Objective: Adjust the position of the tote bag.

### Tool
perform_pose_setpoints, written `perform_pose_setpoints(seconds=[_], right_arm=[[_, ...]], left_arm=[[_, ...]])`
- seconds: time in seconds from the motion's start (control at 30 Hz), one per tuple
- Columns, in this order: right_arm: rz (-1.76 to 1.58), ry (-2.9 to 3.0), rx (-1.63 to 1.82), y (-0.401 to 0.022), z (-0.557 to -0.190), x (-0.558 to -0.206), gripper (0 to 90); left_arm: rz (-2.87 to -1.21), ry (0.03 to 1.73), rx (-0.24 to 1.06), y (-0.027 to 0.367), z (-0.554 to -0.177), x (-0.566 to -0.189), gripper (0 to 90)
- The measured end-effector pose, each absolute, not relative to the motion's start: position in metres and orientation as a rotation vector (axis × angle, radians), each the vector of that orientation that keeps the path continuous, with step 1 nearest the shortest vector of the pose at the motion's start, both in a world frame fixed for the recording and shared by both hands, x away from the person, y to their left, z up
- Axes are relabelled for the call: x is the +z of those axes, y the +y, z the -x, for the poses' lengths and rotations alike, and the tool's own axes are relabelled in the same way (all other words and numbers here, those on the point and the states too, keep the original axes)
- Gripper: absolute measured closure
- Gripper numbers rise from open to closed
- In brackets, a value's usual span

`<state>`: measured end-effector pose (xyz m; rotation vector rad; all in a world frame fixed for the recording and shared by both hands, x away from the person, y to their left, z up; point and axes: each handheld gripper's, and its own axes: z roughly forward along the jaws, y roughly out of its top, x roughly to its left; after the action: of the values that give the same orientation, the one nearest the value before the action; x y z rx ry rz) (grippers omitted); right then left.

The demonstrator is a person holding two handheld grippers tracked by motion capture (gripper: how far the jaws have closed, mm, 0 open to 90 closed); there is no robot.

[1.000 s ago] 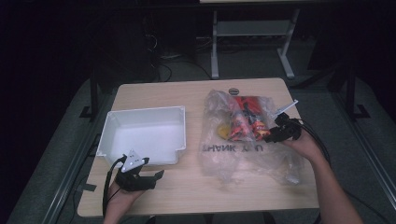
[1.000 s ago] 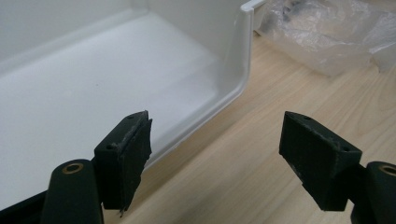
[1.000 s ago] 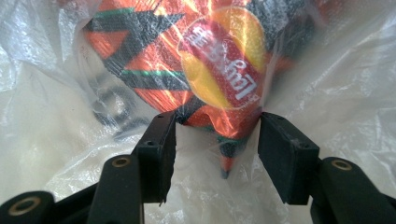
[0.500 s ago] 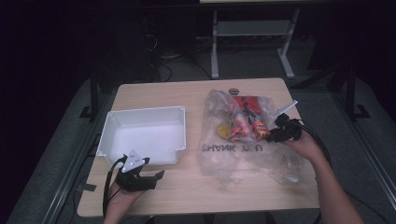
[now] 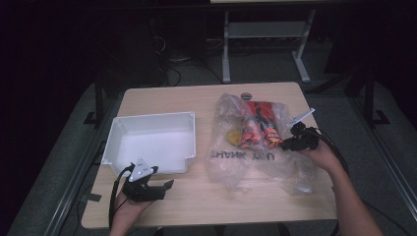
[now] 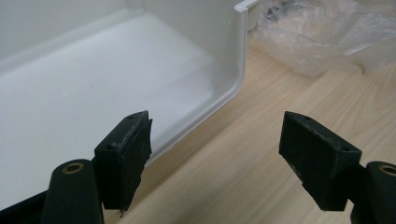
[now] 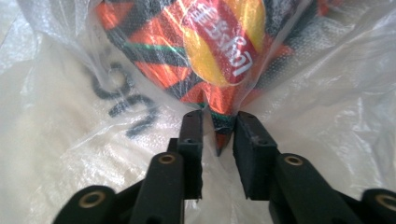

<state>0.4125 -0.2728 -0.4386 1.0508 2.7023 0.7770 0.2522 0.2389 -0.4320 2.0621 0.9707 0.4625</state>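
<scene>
A clear plastic bag [image 5: 255,164] with black lettering lies on the right half of the wooden table [image 5: 221,204]. Inside it are red, orange and black snack packets [image 5: 258,125]. My right gripper [image 5: 286,143] is at the bag's right side. In the right gripper view its jaws [image 7: 218,135] have just been closing. They stand narrow around a packet's [image 7: 205,51] lower corner through the bag film [image 7: 56,154], with a small gap still showing. My left gripper [image 5: 164,190] rests open near the front corner of a white tray [image 5: 152,117], nothing between its jaws [image 6: 217,154].
The tray [image 6: 224,42] is empty and takes the table's left half. A yellow item [image 5: 231,136] lies inside the bag beside the packets. A small dark disc [image 5: 247,96] sits at the table's far edge. Metal frame legs [image 5: 226,44] stand beyond the table.
The right gripper's jaws have drawn closer together at the bag's side. Both hands have stayed in place.
</scene>
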Motion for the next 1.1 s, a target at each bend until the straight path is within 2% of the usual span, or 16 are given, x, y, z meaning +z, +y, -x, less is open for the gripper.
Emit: perform_pose_setpoints(seconds=[0.13, 0.2, 0.33, 0.67, 1.1], right_arm=[[-1.034, 2.702, 0.775, -0.272, -0.411, -0.439, 79.2], [-1.026, 2.713, 0.770, -0.271, -0.409, -0.439, 84.4], [-0.984, 2.726, 0.762, -0.268, -0.405, -0.437, 87.2], [-0.903, 2.740, 0.735, -0.262, -0.391, -0.430, 88.3], [-0.824, 2.710, 0.749, -0.278, -0.352, -0.432, 88.5]], left_arm=[[-2.065, 0.969, 0.462, 0.239, -0.252, -0.432, 24.9], [-2.065, 0.968, 0.463, 0.239, -0.252, -0.432, 25.0], [-2.059, 0.971, 0.457, 0.239, -0.252, -0.432, 25.4], [-2.065, 0.922, 0.431, 0.226, -0.247, -0.429, 25.4], [-2.081, 0.777, 0.361, 0.182, -0.238, -0.419, 25.4]])
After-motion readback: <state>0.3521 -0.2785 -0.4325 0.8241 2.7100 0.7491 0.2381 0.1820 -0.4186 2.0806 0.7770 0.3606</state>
